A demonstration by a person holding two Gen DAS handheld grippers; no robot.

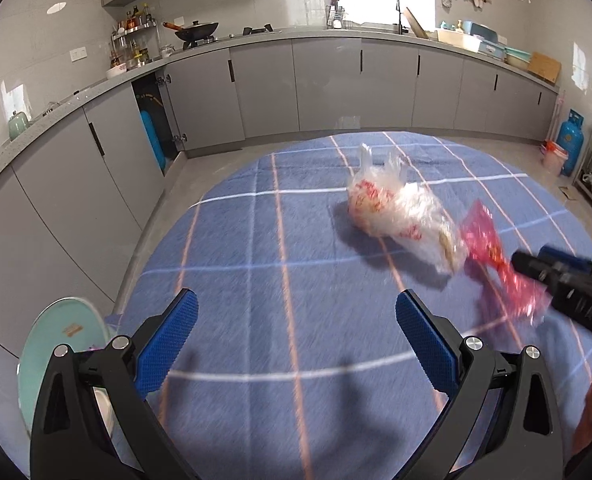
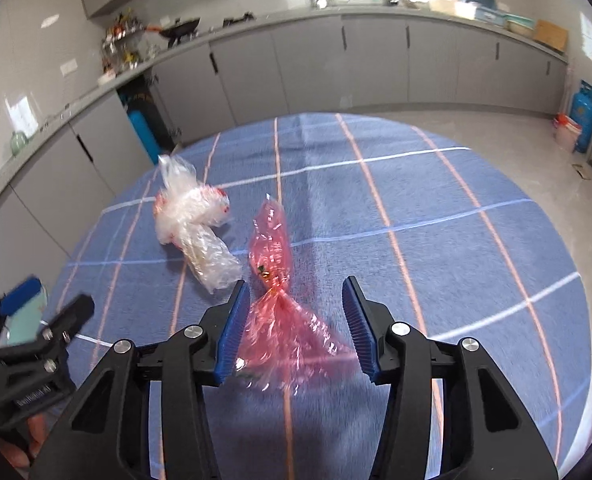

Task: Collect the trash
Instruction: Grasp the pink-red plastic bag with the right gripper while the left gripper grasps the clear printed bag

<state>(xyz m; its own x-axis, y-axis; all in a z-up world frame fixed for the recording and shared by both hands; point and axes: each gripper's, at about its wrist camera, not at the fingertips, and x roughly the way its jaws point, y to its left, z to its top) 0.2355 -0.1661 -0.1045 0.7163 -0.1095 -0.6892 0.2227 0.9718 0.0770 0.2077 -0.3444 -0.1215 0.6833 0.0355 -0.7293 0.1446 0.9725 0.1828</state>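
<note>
1. A round table (image 2: 435, 208) covered in a blue checked cloth with white and orange lines carries two pieces of trash: a crumpled clear plastic bag with red print (image 2: 194, 226) and a twisted red cellophane wrapper (image 2: 274, 280).
2. The right hand-held gripper (image 2: 296, 332) straddles the near, fanned-out end of the red wrapper; its blue-padded jaws stand apart. The left pad sits right at the wrapper's edge, the right pad clear of it.
3. The wrapper's far end stretches away from the gripper, just beside the clear bag.
4. The left hand-held gripper (image 1: 296, 340) hovers over bare cloth, jaws wide apart with nothing between them.
5. From its view, the clear bag (image 1: 399, 216) lies ahead and to the right, well apart.
6. A pale green round plate (image 1: 56, 344) sits at the table's left edge.
</note>
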